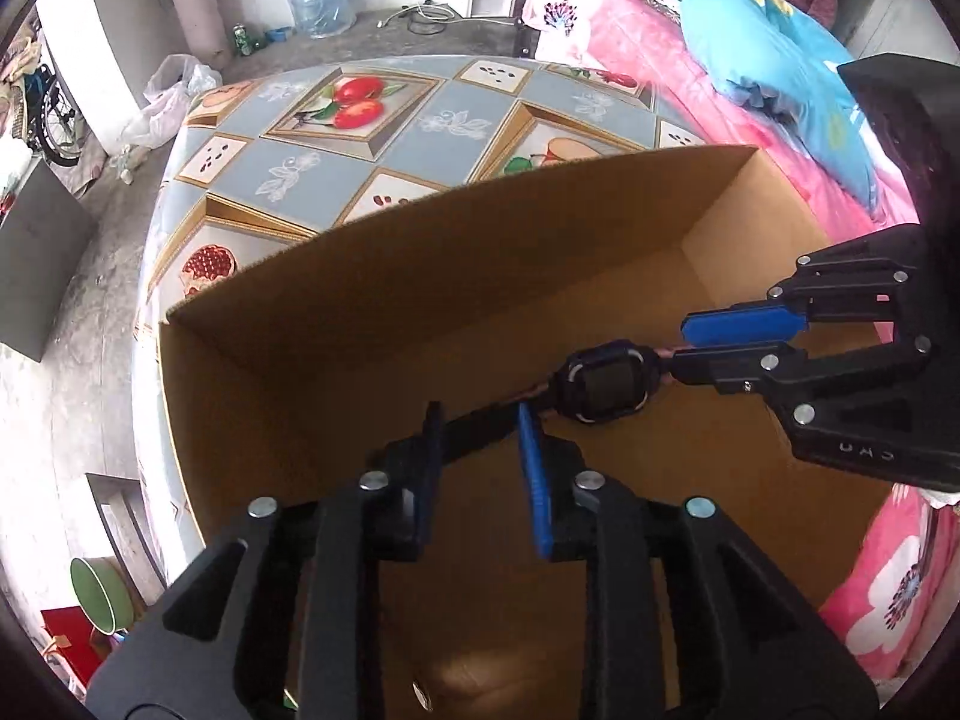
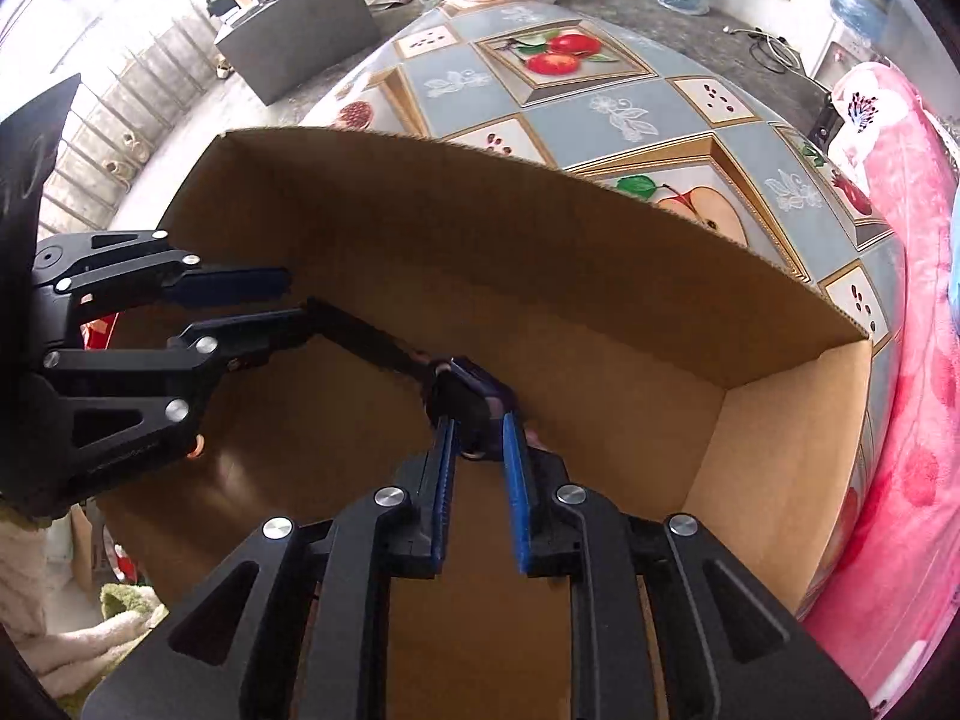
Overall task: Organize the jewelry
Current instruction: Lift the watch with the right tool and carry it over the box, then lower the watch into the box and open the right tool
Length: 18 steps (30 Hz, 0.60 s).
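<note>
Watch, one: dark blue-black case, squarish dark screen, long black strap (a pinkish trim shows at the lugs). Held above the floor of one open cardboard box. Two grippers: left gripper fingers parted around the strap; right gripper fingers straddle the case, whether clamped I cannot tell.

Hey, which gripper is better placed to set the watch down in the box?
Probably right. The right gripper brackets the watch body itself, inside the cardboard box; the left gripper only meets the strap's far end, so its hold looks weaker.
</note>
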Motion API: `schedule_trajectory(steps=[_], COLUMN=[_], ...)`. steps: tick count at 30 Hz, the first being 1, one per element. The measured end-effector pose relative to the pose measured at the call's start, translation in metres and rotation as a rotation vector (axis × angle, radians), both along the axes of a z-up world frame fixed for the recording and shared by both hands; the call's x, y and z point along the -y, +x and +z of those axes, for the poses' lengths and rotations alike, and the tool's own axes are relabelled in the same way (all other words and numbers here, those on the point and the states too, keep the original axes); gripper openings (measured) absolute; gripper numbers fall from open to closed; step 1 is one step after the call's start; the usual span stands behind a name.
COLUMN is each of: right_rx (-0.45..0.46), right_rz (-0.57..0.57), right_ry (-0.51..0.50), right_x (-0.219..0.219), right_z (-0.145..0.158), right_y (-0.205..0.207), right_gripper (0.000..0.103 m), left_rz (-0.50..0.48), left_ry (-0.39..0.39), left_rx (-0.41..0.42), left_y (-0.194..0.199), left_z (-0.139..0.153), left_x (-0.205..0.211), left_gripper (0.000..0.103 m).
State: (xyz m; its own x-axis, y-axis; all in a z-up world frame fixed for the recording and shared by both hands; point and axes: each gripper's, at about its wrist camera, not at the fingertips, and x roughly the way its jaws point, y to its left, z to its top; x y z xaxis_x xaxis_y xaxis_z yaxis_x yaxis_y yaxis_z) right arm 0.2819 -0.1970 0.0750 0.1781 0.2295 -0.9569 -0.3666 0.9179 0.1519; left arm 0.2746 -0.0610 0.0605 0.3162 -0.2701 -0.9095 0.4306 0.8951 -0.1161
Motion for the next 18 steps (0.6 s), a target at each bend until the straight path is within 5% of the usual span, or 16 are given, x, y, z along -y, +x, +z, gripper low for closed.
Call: schedule_trajectory(steps=[5, 10, 18], right_rx=[0.04, -0.039, -0.162], right_rz=[-0.019, 0.039, 0.048], right_ry=[0.03, 0.014, -0.091], right_x=[0.005, -0.017, -0.041], right_z=[0.007, -0.008, -0.048], right_y=[0.002, 0.001, 0.016], right_gripper=[0.017, 0.017, 0.017], left_rz=[0.026, 0.054, 0.153], left_ry=[-0.058, -0.101, -0.16], left_rx=[0.118, 0.271, 0.333], left_y=[-0.006, -0.034, -0.085], left_z=[0.022, 0.053, 0.047], left_x=[-0.019, -0.048, -0.107], left_gripper=[0.033, 0.039, 0.045])
